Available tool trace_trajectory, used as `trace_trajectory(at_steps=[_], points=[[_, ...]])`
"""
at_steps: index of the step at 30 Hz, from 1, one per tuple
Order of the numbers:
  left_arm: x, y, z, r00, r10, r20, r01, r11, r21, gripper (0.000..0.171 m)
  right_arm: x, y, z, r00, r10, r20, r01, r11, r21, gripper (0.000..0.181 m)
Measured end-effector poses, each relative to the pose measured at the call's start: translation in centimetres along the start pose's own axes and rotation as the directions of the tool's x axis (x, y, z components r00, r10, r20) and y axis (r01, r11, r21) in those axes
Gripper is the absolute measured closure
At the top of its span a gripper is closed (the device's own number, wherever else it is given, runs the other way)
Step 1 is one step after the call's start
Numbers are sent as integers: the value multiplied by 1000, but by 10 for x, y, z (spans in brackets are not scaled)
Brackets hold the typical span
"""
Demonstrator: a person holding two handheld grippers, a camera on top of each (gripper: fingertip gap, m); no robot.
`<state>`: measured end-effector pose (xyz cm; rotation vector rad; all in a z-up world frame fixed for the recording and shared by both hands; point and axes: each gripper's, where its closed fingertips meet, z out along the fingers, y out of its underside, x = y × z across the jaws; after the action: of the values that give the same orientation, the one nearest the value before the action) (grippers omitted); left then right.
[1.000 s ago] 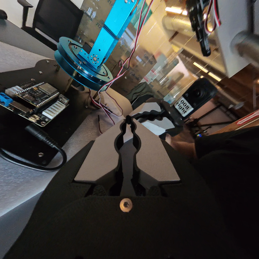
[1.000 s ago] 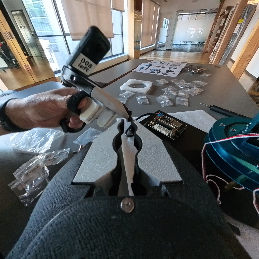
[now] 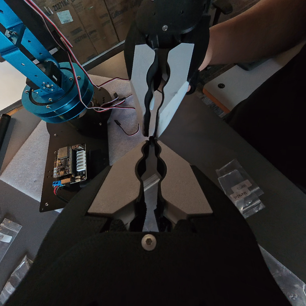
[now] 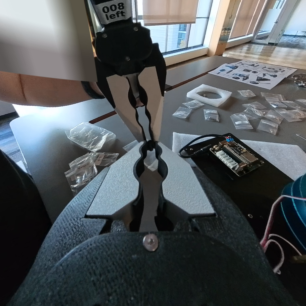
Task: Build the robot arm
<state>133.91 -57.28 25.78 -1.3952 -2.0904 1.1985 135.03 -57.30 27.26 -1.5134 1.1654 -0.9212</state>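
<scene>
Left tool (image 3: 151,141) and right tool (image 4: 149,147) tip to tip above the grey desk (image 4: 49,132), each pressed nearly together, pinching one small black part (image 4: 150,144). Nearby: flat black plate (image 3: 49,165) bearing a green circuit board (image 3: 70,163), and a blue metal turntable base (image 3: 56,102).

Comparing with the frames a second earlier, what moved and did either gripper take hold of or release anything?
The left gripper and right gripper swung round to face each other tip to tip above the grey table, pinching a small black part between them. Earlier they met at an angle. Nothing was visibly released. The circuit board, blue turntable base and plastic bags stayed put.
</scene>
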Motion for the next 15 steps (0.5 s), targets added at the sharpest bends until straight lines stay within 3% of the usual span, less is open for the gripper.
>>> trace_trajectory(at_steps=[11, 15], points=[[5, -5, 0, 999, 22, -29, -21, 999, 35, 167, -5, -2, -3, 997, 30, 77, -32, 999, 24, 177], [-4, 6, 0, 1000, -16, 1, 16, 1000, 14, 146, 13, 0, -2, 999, 34, -40, -32, 999, 36, 177]])
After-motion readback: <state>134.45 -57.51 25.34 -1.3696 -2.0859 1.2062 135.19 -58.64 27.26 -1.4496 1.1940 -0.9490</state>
